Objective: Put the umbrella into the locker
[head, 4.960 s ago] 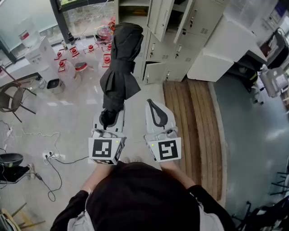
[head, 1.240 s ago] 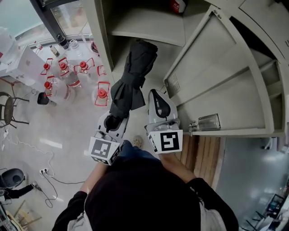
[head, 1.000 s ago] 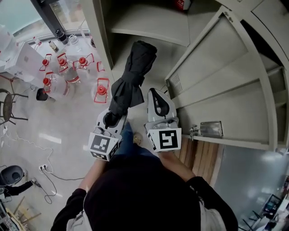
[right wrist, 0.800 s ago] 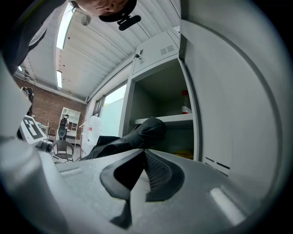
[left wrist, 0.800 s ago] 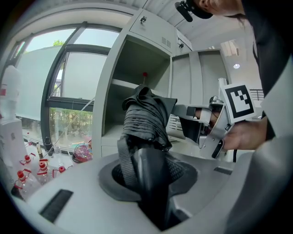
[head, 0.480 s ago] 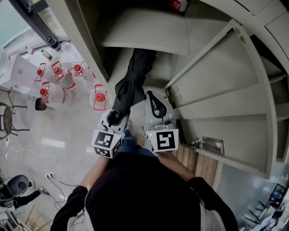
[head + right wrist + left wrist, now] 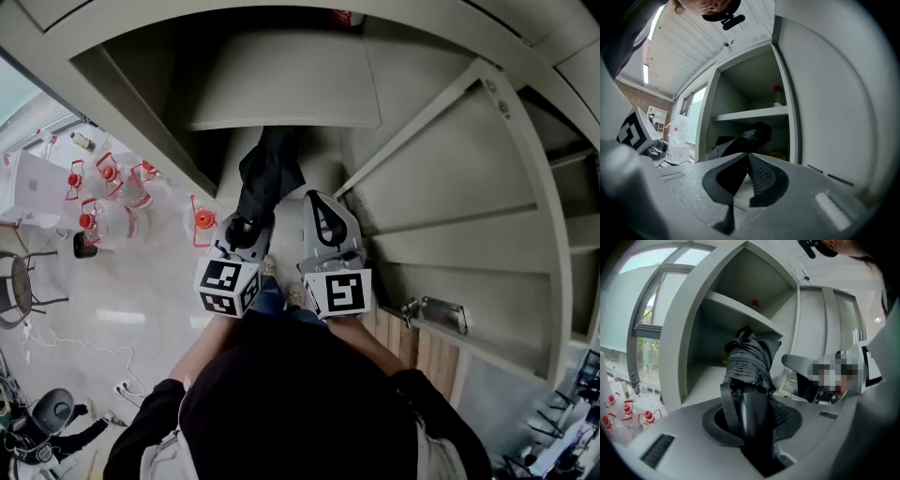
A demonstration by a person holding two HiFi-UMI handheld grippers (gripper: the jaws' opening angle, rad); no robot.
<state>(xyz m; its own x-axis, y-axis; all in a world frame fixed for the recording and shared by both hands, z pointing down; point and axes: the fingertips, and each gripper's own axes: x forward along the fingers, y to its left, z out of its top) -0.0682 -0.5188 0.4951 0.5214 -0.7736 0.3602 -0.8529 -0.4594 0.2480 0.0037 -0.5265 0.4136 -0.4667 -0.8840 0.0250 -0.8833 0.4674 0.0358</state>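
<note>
A folded black umbrella [image 7: 268, 173] stands out forward from my left gripper [image 7: 246, 228], which is shut on its handle. In the left gripper view the handle and strap sit between the jaws [image 7: 751, 414] and the umbrella's [image 7: 750, 363] far end reaches into the beige locker's open compartment under a shelf [image 7: 740, 311]. In the head view the umbrella's tip is hidden beneath that shelf [image 7: 281, 94]. My right gripper [image 7: 324, 214] is beside it on the right, shut with nothing in it [image 7: 746, 157], next to the open locker door [image 7: 441, 159]. The umbrella [image 7: 740, 137] shows past its jaws.
Red-capped water jugs [image 7: 105, 183] stand on the floor to the left of the locker. A small red-topped item [image 7: 777, 96] sits on the upper shelf. Something yellow [image 7: 725, 363] lies deep in the compartment. Wooden boards [image 7: 412, 342] lie at the right by the door's latch [image 7: 436, 311].
Both grippers moved forward to the locker. The umbrella's far end has gone in under the shelf, where before it was in front of the opening.
</note>
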